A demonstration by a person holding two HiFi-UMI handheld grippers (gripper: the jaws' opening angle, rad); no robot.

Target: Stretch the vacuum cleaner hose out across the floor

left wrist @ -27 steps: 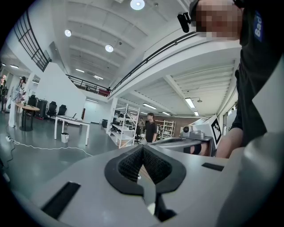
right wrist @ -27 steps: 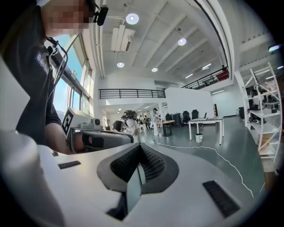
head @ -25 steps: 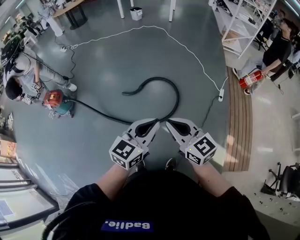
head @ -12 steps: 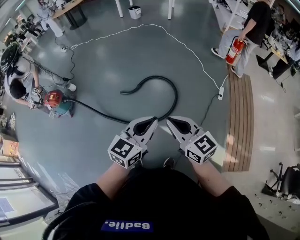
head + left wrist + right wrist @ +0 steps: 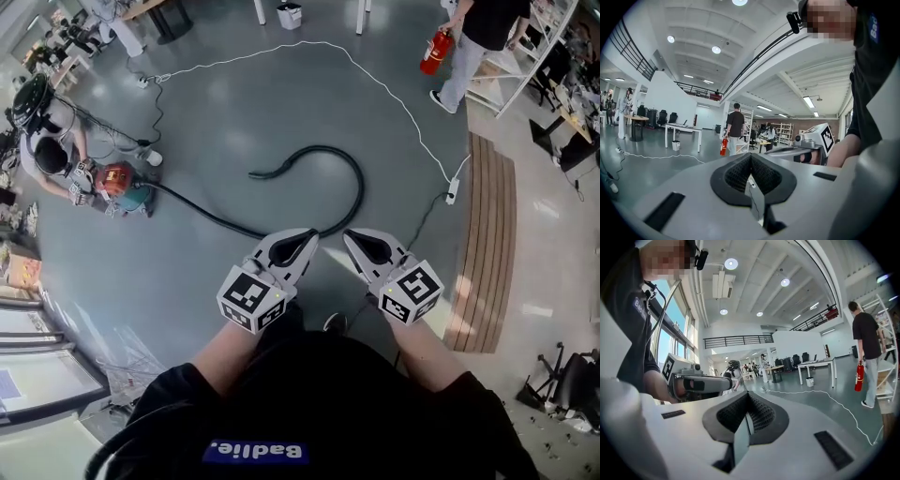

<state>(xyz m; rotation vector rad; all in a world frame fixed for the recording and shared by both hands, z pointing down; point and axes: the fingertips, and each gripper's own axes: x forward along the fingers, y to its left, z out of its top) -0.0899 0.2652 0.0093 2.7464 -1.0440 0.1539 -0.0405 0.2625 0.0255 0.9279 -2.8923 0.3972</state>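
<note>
Vacuum cleaner hose (image 5: 359,187) is lying on the floor (image 5: 234,103) in a hooked curl, running from the vacuum cleaner (image 5: 120,187) at left. Judging by that curl, stretching is not yet done. Left gripper (image 5: 302,242) and right gripper (image 5: 356,242) are hovering by its nearest bend, both jaws closed together, gripping nothing.

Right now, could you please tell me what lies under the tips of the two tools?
The black vacuum hose lies on the grey floor and runs beneath the left tool, close beside the right tool. Its bend there is covered.
</note>
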